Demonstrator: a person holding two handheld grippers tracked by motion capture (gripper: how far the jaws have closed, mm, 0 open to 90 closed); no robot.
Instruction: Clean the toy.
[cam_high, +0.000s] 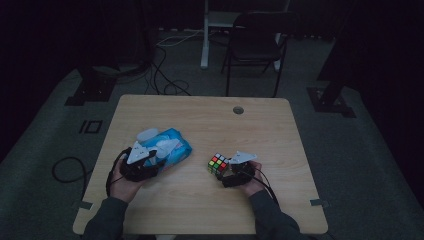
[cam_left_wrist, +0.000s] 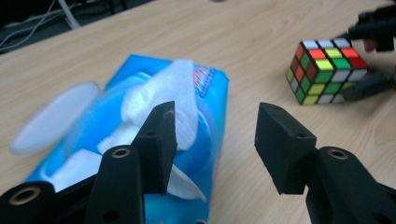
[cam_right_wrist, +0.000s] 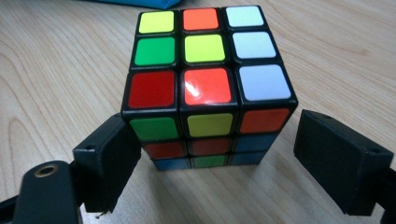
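The puzzle cube (cam_right_wrist: 208, 84) sat on the table (cam_high: 200, 210), between the right gripper's (cam_right_wrist: 217, 154) 2 spread jaws. Rigid, light and glossy, it probably needed a square pinch on opposite faces. The left gripper (cam_left_wrist: 215, 140) hung spread beside the soft tissue pack (cam_left_wrist: 140, 140).

The print on the blue tissue pack (cam_left_wrist: 205, 121) is too blurred to read.
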